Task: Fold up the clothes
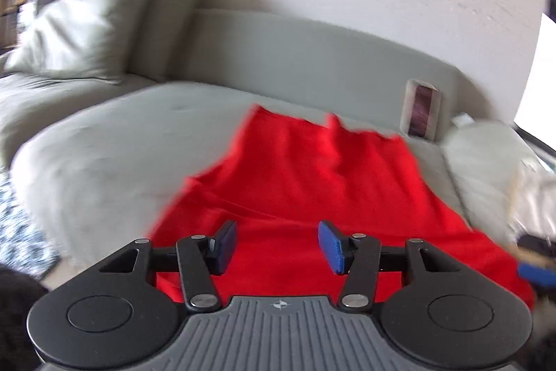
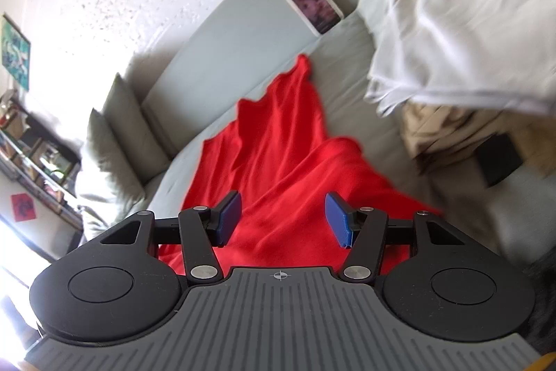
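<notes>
The red garment (image 1: 312,183) lies rumpled on the sofa (image 1: 114,134) beneath me. My left gripper (image 1: 277,247) and right gripper (image 2: 282,219) both hover with jaws spread, holding nothing. I should pinch the near corners, cloth only, then pull flat.

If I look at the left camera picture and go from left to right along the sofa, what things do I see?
Pale grey square cushion → crumpled bright red cloth garment → white-cased phone leaning against the sofa back → heap of white fabric.
</notes>
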